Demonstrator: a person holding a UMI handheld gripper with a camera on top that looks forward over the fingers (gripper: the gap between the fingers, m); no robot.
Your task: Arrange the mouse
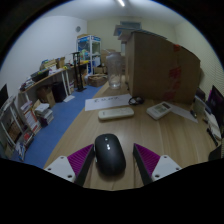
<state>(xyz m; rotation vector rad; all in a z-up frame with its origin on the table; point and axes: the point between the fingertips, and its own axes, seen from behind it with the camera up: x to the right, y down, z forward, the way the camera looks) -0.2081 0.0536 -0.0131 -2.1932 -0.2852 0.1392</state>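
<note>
A black computer mouse (108,155) lies on the wooden table (150,130), between my two fingers and pointing away from me. My gripper (113,150) is open. The left purple pad (76,158) is close against the mouse's left side. The right purple pad (147,157) stands apart from it, with a strip of table showing between them. The mouse's near end is hidden under the gripper body.
A white keyboard (116,114) lies just beyond the mouse, with a pale flat mat (107,101) past it. A small white device (159,111) sits to the right. A big cardboard box (160,65) stands at the table's far side. Shelves (25,115) line the left over a blue floor (62,120).
</note>
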